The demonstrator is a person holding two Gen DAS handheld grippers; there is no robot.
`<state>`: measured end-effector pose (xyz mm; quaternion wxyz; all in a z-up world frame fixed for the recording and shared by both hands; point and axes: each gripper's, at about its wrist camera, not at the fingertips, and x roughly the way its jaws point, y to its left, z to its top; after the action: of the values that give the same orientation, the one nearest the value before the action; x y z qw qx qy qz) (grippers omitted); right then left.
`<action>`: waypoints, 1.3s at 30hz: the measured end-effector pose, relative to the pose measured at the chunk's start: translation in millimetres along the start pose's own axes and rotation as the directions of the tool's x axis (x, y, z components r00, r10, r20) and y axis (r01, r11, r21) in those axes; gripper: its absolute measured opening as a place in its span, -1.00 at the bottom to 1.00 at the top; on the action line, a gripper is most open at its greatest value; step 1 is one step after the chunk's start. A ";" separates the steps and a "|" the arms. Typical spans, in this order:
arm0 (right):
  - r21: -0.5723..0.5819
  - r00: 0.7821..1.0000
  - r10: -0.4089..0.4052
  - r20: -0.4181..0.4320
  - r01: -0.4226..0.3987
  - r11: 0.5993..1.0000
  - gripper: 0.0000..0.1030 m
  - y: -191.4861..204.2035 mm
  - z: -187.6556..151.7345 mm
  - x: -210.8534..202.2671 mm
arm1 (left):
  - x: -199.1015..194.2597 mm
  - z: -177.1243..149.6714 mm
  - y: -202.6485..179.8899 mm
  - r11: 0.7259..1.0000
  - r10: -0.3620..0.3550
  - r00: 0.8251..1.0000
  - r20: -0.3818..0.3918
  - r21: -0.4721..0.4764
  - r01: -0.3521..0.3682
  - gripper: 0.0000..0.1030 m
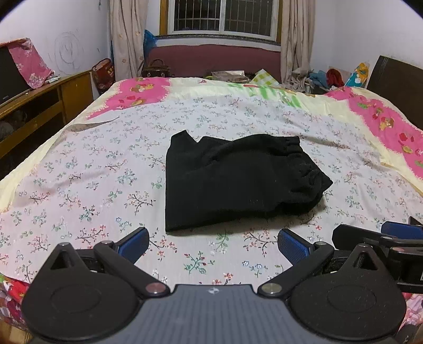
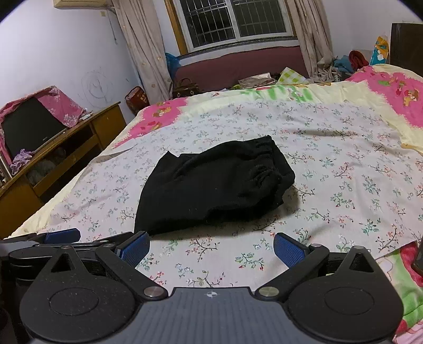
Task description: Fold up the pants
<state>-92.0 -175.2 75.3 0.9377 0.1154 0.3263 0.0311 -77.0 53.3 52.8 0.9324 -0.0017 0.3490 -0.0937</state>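
On the bed (image 1: 79,185), black pants (image 1: 238,180) folded in a compact bundle, left claw (image 1: 212,243) wide and empty, right claw (image 2: 211,247) wide and empty, both near the pants, apart from them.

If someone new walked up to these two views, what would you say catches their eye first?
The black pants, folded into a compact bundle, lie dark against the pale floral bedsheet in the middle of the bed. In the foreground, the left claw and the right claw both stand open and empty, short of the bundle. Bright pink cartoon patches edge the far bedding below the barred window.
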 end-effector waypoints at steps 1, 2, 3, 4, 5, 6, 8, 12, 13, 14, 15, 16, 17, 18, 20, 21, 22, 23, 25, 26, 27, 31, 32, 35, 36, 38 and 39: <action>0.000 1.000 -0.001 -0.002 0.001 1.000 0.75 -0.4 -0.3 0.1 | 0.3 -0.3 -0.4 1.000 0.001 1.000 -0.005 0.000 -0.001 1.00; 0.000 1.000 -0.001 -0.004 0.001 1.000 0.75 -0.9 -0.6 0.2 | 0.5 -0.8 -0.6 1.000 0.001 1.000 -0.009 0.000 -0.001 1.00; 0.001 1.000 -0.002 -0.005 0.002 1.000 0.75 -1.3 -1.1 0.1 | 0.9 -1.0 -0.8 1.000 0.000 1.000 -0.012 0.000 0.000 1.00; 0.001 1.000 -0.002 -0.006 0.002 1.000 0.75 -1.7 -1.6 0.0 | 1.3 -1.4 -1.0 1.000 0.000 1.000 -0.014 0.000 0.000 1.00; 0.002 1.000 -0.002 -0.008 0.002 1.000 0.75 -2.0 -2.0 -0.1 | 1.1 -1.9 -1.1 1.000 0.000 1.000 -0.016 0.001 0.000 1.00; 0.002 1.000 -0.002 -0.008 0.002 1.000 0.75 -1.9 -2.1 0.0 | 0.8 -2.5 -1.6 1.000 0.000 1.000 -0.017 0.000 0.000 1.00; 0.003 1.000 -0.002 -0.009 0.002 1.000 0.75 -2.3 -2.6 -0.1 | 0.1 -3.2 -1.2 1.000 -0.008 1.000 -0.019 -0.009 0.008 1.00; 0.007 1.000 0.003 -0.013 -0.003 1.000 0.75 -3.7 -3.5 0.5 | -1.9 -3.8 -1.9 1.000 -0.007 1.000 -0.012 -0.010 0.007 1.00; 0.008 1.000 0.006 -0.013 -0.006 1.000 0.75 -4.0 -3.6 0.3 | -2.7 -3.9 -2.4 1.000 -0.003 1.000 -0.007 -0.008 0.003 1.00; 0.009 1.000 0.008 -0.013 -0.008 1.000 0.75 -4.1 -3.5 -0.1 | -3.6 -4.2 -2.8 1.000 0.000 1.000 -0.002 -0.008 0.000 1.00; 0.010 1.000 0.009 -0.012 -0.009 1.000 0.75 -4.2 -3.5 -0.5 | -4.1 -4.1 -2.6 1.000 0.002 1.000 0.002 -0.008 -0.002 1.00; 0.010 1.000 0.009 -0.010 -0.009 1.000 0.75 -4.0 -3.4 -0.6 | -4.4 -4.1 -2.6 1.000 0.003 1.000 0.004 -0.009 -0.003 1.00; 0.010 1.000 0.009 -0.009 -0.009 1.000 0.75 -3.9 -3.2 -0.4 | -4.4 -4.0 -2.6 1.000 0.001 1.000 0.005 -0.010 -0.001 1.00; 0.009 1.000 0.009 -0.008 -0.009 1.000 0.75 -4.1 -3.0 -0.7 | -4.0 -3.4 -1.8 1.000 -0.003 1.000 0.002 -0.014 0.003 1.00; 0.012 1.000 0.010 -0.006 -0.010 1.000 0.75 -4.1 -3.0 -1.2 | -3.5 -3.4 -0.9 1.000 -0.010 1.000 -0.002 -0.021 0.010 1.00; 0.013 1.000 0.010 -0.007 -0.010 1.000 0.75 -4.3 -2.8 -1.1 | -3.8 -3.4 -0.6 1.000 -0.012 1.000 -0.002 -0.019 0.012 1.00; 0.011 1.000 0.011 -0.008 -0.011 1.000 0.75 -4.6 -2.8 -1.0 | -3.9 -3.4 -0.8 1.000 -0.011 1.000 0.001 -0.016 0.011 1.00; 0.013 1.000 0.012 -0.008 -0.012 1.000 0.75 -4.4 -3.0 -1.0 | -4.3 -3.3 -1.1 1.000 -0.007 1.000 0.005 -0.012 0.007 1.00; 0.016 1.000 0.012 -0.009 -0.012 1.000 0.75 -3.4 -3.7 -0.9 | -4.1 -3.2 -1.6 1.000 -0.007 1.000 0.003 -0.005 0.007 1.00; 0.015 1.000 0.012 -0.009 -0.012 1.000 0.75 -3.0 -3.9 -0.8 | -3.7 -3.3 -1.7 1.000 -0.006 1.000 0.002 -0.004 0.006 1.00; 0.015 1.000 0.011 -0.010 -0.011 1.000 0.75 -2.4 -4.0 -0.6 | -3.3 -3.4 -1.4 1.000 -0.007 1.000 -0.001 -0.002 0.007 1.00; 0.011 1.000 0.009 -0.016 -0.008 1.000 0.75 -0.3 -5.8 0.2 | -1.4 -4.6 0.2 1.000 -0.005 1.000 -0.023 -0.009 0.005 1.00; 0.013 1.000 0.009 -0.018 -0.008 1.000 0.75 0.1 -6.2 0.4 | -1.1 -5.0 0.3 1.000 -0.005 1.000 -0.026 -0.009 0.005 1.00; 0.017 1.000 0.009 -0.020 -0.009 1.000 0.75 0.1 -7.9 0.5 | 0.2 -6.4 0.6 1.000 -0.009 0.999 -0.032 -0.015 0.009 1.00; 0.018 1.000 0.009 -0.020 -0.009 1.000 0.75 0.0 -8.4 0.3 | 0.3 -6.7 1.2 1.000 -0.012 0.999 -0.031 -0.017 0.012 1.00; 0.018 1.000 0.008 -0.020 -0.008 1.000 0.75 0.3 -8.4 -0.3 | -0.1 -7.5 0.8 1.000 -0.010 1.000 -0.025 -0.015 0.009 1.00; 0.017 1.000 0.008 -0.020 -0.008 1.000 0.75 0.4 -8.6 -0.5 | -0.5 -7.8 0.4 1.000 -0.009 1.000 -0.025 -0.015 0.009 1.00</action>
<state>-97.7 -173.2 69.2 0.9332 0.1246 0.3355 0.0332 -82.4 54.3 47.2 0.9276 -0.0089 0.3612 -0.0952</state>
